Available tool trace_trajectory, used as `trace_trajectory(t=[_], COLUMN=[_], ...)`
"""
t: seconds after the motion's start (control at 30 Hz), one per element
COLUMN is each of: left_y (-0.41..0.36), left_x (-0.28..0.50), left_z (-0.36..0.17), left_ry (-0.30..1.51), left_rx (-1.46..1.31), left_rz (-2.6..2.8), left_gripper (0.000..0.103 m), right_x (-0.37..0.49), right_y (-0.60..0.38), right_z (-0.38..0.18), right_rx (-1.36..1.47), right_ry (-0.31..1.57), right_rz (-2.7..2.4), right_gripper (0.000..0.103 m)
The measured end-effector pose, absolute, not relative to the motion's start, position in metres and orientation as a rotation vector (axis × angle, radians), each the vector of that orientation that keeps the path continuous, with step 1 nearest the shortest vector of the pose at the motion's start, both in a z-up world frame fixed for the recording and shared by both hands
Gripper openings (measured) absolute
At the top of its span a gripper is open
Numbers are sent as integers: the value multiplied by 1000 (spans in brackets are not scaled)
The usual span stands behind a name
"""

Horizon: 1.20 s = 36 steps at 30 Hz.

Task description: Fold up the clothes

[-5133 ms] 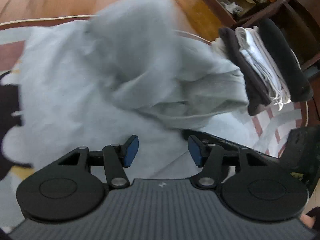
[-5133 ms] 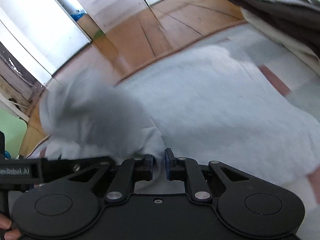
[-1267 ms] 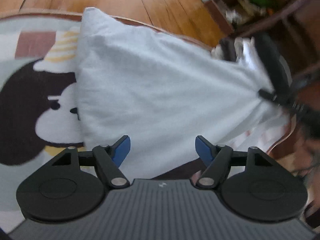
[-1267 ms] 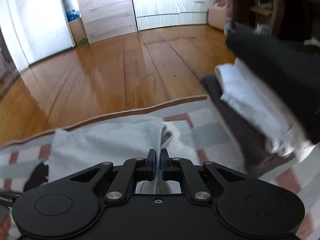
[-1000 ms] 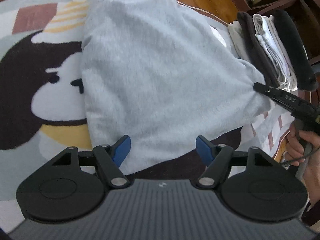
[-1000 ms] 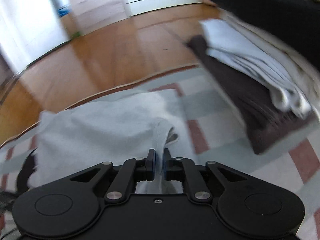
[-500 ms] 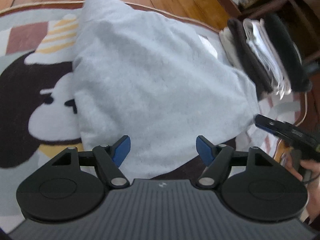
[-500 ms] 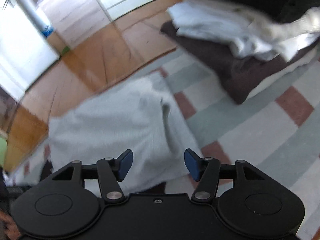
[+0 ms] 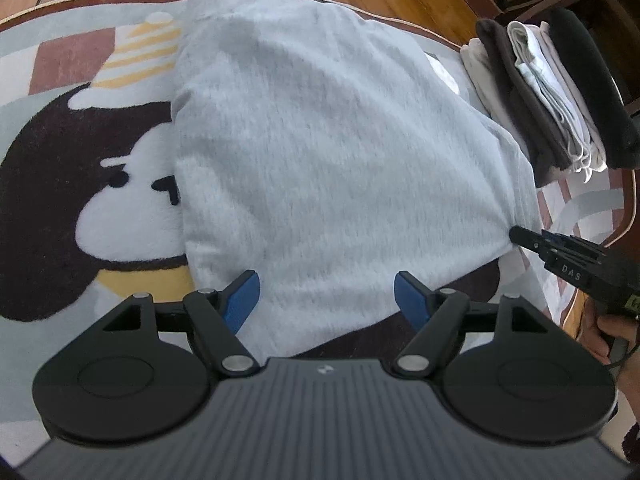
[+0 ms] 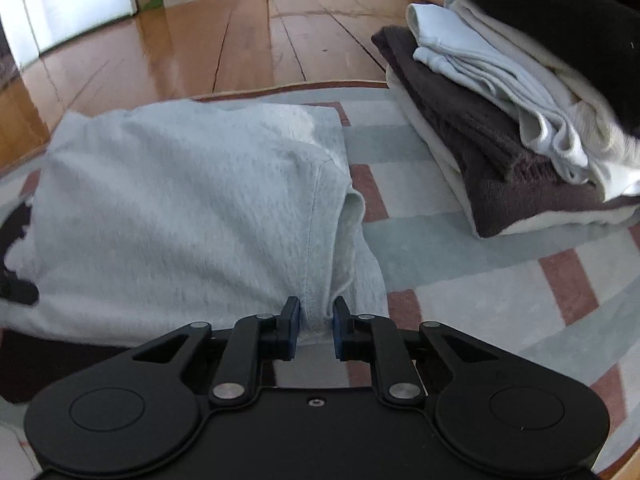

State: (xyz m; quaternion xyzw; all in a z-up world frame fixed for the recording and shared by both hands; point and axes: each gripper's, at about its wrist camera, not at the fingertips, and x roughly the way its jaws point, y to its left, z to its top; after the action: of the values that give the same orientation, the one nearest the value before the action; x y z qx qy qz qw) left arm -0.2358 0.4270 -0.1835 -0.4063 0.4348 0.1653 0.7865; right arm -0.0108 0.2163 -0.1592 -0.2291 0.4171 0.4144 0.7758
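Right gripper point(image 10: 315, 317), wide half second earlier, was closing on grey garment point(image 10: 180, 200) corner nearest folded stack point(image 10: 520, 120); left gripper point(image 9: 326, 294) wide, empty. Best bite past hem.

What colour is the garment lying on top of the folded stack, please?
Black garment, clearest in the left wrist view.

My 2 wrist cameras both look steeply down, close over the rug point(image 9: 48, 80); both views share the grey garment point(image 9: 328, 160) and clothes stack point(image 10: 520, 128).
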Motion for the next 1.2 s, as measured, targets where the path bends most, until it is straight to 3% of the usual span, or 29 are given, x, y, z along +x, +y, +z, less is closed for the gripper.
trace_trajectory(t=[0.17,0.23,0.27,0.43,0.7,0.93,1.2], left_y=[428,427,427,451,460,512,541], left_x=[-246,-251,-253,-284,-274,-222,-215], left_z=[-180,-167,-161,-147,-149,-147,-168], left_ry=[927,932,923,763,682,691,648], left_rx=[-868,-720,-653,-765,-730,-669,-765], left_rz=[398,545,591,601,585,478,451], left_gripper=[71,70,70,70,70,70,71], right_x=[-10,-9,-7,3,30,77,102], right_y=[217,217,216,204,210,309,403], right_z=[-160,-160,-158,-130,-106,-121,-144], right_rx=[-506,-534,-538,-426,-286,-341,-456], right_ry=[899,878,871,866,825,1143,1185], right_rz=[874,839,825,832,869,1191,1255], right_gripper=[27,53,54,57,58,58,61])
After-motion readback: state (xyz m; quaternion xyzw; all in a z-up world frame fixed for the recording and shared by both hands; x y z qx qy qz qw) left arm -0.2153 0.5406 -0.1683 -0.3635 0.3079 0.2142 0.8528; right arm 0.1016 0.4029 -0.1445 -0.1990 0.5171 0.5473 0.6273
